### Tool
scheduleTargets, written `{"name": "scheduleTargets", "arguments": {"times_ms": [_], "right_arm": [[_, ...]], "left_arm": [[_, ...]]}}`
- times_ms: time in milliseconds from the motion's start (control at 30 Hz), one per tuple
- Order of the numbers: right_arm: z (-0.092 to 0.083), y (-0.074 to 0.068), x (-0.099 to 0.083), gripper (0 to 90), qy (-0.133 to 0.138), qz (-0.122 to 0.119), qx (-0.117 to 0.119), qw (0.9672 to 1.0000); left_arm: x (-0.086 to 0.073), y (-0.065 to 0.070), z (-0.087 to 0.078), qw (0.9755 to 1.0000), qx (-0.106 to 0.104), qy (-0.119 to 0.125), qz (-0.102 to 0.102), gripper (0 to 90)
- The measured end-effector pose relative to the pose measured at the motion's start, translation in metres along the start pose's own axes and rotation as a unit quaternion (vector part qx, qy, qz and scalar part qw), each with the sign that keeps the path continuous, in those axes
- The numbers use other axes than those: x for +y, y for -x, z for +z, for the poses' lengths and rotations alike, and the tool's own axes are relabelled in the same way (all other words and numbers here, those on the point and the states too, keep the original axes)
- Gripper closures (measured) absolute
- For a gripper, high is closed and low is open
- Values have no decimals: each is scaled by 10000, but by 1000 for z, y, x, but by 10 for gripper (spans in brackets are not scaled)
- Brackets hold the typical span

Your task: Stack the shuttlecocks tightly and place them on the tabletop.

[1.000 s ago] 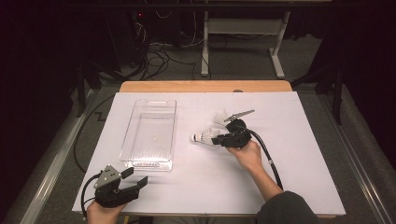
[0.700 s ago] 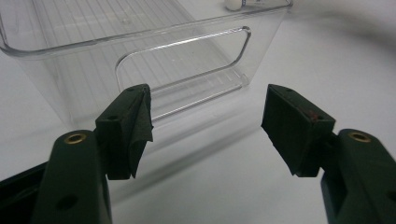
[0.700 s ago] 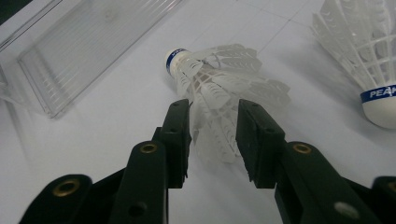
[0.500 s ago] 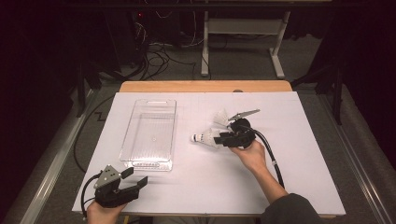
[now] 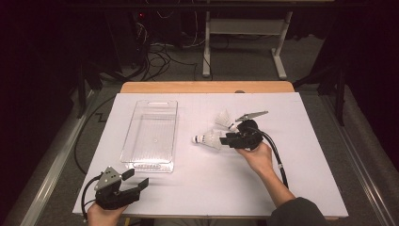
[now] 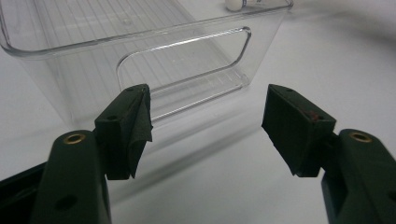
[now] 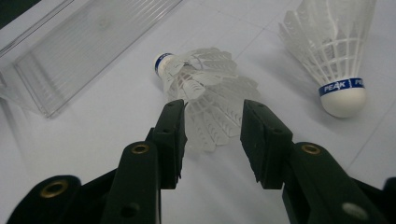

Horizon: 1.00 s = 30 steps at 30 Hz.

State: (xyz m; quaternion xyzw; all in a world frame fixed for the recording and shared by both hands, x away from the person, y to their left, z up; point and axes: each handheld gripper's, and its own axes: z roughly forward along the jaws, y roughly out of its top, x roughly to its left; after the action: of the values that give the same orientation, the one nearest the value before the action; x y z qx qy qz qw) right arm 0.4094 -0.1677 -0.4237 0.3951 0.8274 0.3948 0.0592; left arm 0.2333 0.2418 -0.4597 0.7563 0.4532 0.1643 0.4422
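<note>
Lying on its side on the white table [image 5: 301, 188], the near shuttlecock [image 7: 205, 100] has its light, crushable feather skirt between the right gripper [image 7: 212, 135], whose jaws have just been opening and stand apart. Its firm cork tip looks the safer hold. Beyond lie a second shuttlecock [image 7: 334, 51] and the clear bin [image 5: 150, 136]; the left gripper [image 6: 205, 126] gapes empty.

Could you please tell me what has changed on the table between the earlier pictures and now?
The right gripper has just been opening its jaws around the feather skirt of the lying shuttlecock, which has not visibly moved. The second shuttlecock, the clear tray and the left gripper, open near the tray's end, stayed as they were.
</note>
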Motion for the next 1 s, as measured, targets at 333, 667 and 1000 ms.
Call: {"name": "scheduleTargets", "arguments": {"times_ms": [333,667,1000], "right_arm": [[-9,5,-2,606,109,0,-76,9999],[-12,8,-2,581,245,-29,-203,9995],[-15,12,4,531,417,-42,-420,9982]], "left_arm": [[0,0,0,10000,4,3,3,335],[0,0,0,10000,8,3,3,335],[0,0,0,10000,9,-2,12,336]]}}
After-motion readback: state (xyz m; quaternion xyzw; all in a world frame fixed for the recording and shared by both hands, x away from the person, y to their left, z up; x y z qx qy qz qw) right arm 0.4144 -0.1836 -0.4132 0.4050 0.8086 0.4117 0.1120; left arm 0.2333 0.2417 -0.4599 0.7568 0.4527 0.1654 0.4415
